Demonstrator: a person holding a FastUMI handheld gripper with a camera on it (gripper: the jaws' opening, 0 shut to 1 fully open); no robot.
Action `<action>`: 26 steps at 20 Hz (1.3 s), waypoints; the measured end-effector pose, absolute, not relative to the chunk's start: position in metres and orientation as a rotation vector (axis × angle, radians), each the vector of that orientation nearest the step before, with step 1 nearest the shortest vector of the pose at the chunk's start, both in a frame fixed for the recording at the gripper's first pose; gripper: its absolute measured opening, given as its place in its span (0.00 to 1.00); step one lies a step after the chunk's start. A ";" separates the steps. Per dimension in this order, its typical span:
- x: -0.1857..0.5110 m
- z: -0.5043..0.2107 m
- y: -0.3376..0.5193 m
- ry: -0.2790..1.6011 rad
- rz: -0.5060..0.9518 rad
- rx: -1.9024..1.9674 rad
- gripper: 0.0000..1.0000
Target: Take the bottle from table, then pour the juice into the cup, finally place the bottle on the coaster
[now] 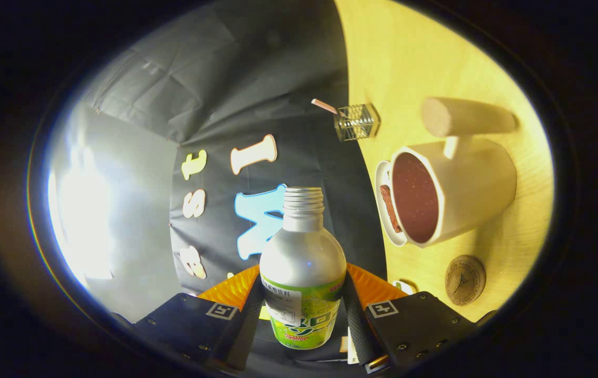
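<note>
- gripper point(303, 315) clenched on bottle point(303, 273), both fingers pressing its labelled lower body
- bottle silver, green label, cap off, threaded neck bare, held off the table point(419, 58), view rolled sideways
- cup point(453, 191) white, dark reddish fill, beyond bottle, standing on table
- small white dish point(381, 181) touching cup's rim side
- round wooden coaster point(465, 280) near cup
- clear holder point(356, 122) and cork cylinder point(464, 116) past cup

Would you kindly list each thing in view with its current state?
bottle: uncapped, gripped between the claw's fingers, off the table.
claw: shut on the bottle.
cup: on the table, holds reddish-brown contents.
coaster: bare, beside the cup.
clear holder: on the table, one stick inside.
</note>
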State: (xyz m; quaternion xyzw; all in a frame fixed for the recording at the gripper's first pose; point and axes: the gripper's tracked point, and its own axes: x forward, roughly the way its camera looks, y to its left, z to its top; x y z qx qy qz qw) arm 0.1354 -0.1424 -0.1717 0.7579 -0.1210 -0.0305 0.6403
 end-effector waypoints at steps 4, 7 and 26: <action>0.132 -0.150 -0.142 -0.302 -0.034 1.591 0.75; 0.131 -0.146 -0.135 -0.260 -0.042 1.457 0.75; 0.134 -0.114 -0.072 -0.076 -0.017 0.657 0.75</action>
